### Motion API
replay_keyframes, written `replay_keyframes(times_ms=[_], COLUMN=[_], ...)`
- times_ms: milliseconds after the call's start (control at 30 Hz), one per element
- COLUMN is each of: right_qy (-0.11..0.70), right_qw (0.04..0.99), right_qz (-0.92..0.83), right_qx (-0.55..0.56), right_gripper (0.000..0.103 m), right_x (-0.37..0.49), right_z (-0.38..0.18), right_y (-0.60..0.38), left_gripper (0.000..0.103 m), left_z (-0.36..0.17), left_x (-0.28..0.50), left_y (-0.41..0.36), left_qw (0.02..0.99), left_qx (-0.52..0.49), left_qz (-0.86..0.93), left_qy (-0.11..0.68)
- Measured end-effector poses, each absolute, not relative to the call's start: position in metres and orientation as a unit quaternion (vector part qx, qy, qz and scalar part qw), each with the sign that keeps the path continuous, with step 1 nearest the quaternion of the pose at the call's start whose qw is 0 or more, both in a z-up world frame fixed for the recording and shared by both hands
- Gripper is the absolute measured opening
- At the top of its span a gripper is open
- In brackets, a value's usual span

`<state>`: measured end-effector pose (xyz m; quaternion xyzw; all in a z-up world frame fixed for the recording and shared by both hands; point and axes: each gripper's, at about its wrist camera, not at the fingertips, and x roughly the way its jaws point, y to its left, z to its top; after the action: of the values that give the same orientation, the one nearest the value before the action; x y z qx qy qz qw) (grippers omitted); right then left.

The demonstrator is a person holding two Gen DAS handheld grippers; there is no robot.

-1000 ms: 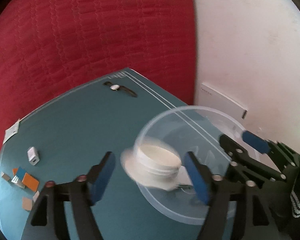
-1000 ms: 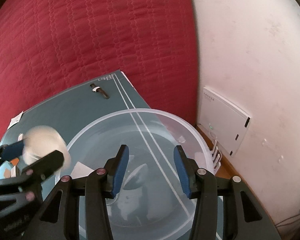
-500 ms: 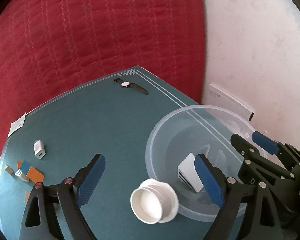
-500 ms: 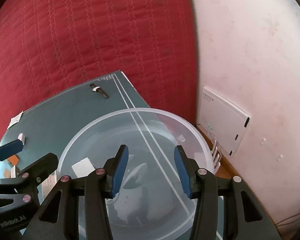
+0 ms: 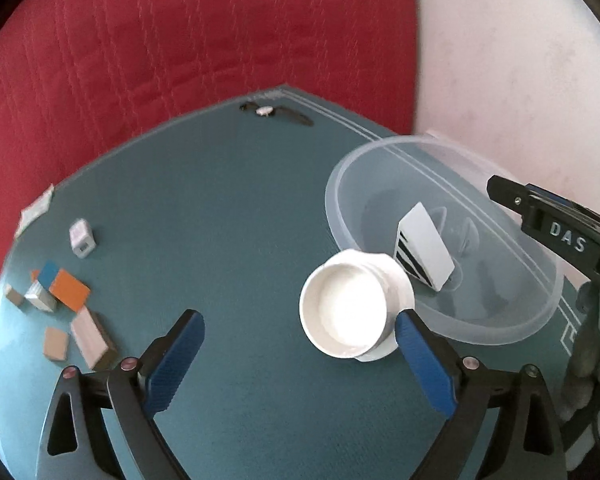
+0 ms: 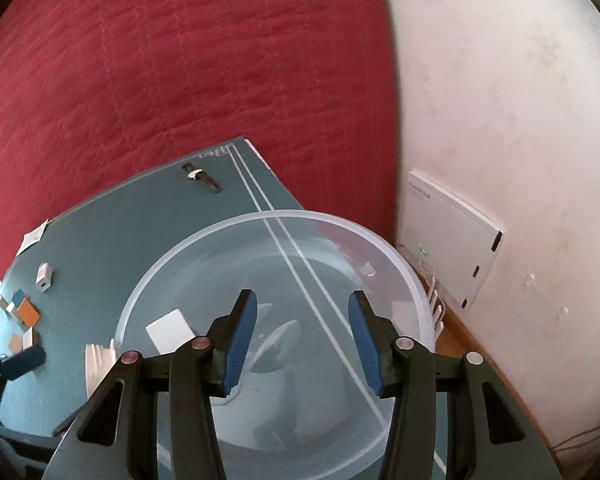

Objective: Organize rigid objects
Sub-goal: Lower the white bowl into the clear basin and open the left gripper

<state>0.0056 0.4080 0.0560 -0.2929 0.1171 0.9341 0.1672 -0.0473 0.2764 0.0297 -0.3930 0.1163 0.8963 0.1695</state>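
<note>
Translucent smooth plastic bowl point(image 6: 204, 248) on matt teal mat point(image 5: 228, 208).

Tabletop point(image 5: 228, 208): bowl point(image 5: 500, 332) at right, card point(image 5: 428, 248) leaning inside it; lid point(image 5: 348, 308) just outside bowl's near-left rim; blocks point(image 5: 64, 300) and charger point(image 5: 82, 238) far left; watch point(image 5: 276, 113) at far edge
</note>
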Motion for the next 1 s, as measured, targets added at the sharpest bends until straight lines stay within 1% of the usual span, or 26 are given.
replay_keyframes(times_ms=[133, 167, 233, 267, 300, 333, 400, 433, 533, 600, 800, 933, 967, 1000], right_qy=[0.116, 0.116, 0.118, 0.118, 0.118, 0.118, 0.117, 0.117, 0.117, 0.117, 0.117, 0.117, 0.117, 0.117], right_qw=[0.164, 0.164, 0.162, 0.161, 0.16, 0.159, 0.158, 0.158, 0.158, 0.158, 0.157, 0.156, 0.155, 0.155], right_qz=[0.936, 0.936, 0.935, 0.935, 0.935, 0.935, 0.936, 0.936, 0.935, 0.935, 0.936, 0.935, 0.936, 0.936], right_qx=[-0.29, -0.29, -0.292, -0.293, -0.293, -0.293, -0.293, -0.293, -0.293, -0.294, -0.293, -0.295, -0.295, -0.295], right_gripper=[0.049, 0.049, 0.049, 0.049, 0.049, 0.049, 0.049, 0.049, 0.049, 0.049, 0.049, 0.049, 0.049, 0.049], right_x=[0.007, 0.007, 0.006, 0.006, 0.007, 0.009, 0.009, 0.008, 0.008, 0.008, 0.008, 0.008, 0.008, 0.008], right_z=[0.056, 0.056, 0.054, 0.053, 0.053, 0.053, 0.053, 0.054, 0.054, 0.054, 0.056, 0.056, 0.056, 0.056], right_y=[0.407, 0.407, 0.407, 0.407, 0.406, 0.406, 0.405, 0.406, 0.406, 0.405, 0.403, 0.403, 0.402, 0.402], left_gripper=[0.098, 0.097, 0.091, 0.086, 0.079, 0.075, 0.06, 0.056, 0.037, 0.031, 0.021, 0.021, 0.025, 0.041], left_z=[0.031, 0.031, 0.031, 0.031, 0.032, 0.032, 0.032, 0.033, 0.033, 0.033, 0.031, 0.032, 0.033, 0.033], left_x=[-0.054, -0.054, -0.056, -0.056, -0.056, -0.055, -0.055, -0.053, -0.05, -0.047, -0.044, -0.041, -0.04, -0.04], left_y=[0.273, 0.273, 0.271, 0.271, 0.271, 0.271, 0.271, 0.272, 0.276, 0.277, 0.282, 0.283, 0.282, 0.282], left_qw=[0.18, 0.181, 0.191, 0.196, 0.204, 0.211, 0.224, 0.232, 0.249, 0.254, 0.263, 0.254, 0.25, 0.248], left_qx=[-0.393, -0.394, -0.394, -0.394, -0.395, -0.395, -0.396, -0.395, -0.392, -0.388, -0.389, -0.386, -0.386, -0.386], left_qz=[0.896, 0.896, 0.895, 0.894, 0.893, 0.891, 0.888, 0.886, 0.883, 0.883, 0.879, 0.883, 0.884, 0.885], left_qy=[0.098, 0.094, 0.083, 0.079, 0.075, 0.072, 0.069, 0.069, 0.07, 0.073, 0.079, 0.082, 0.081, 0.08])
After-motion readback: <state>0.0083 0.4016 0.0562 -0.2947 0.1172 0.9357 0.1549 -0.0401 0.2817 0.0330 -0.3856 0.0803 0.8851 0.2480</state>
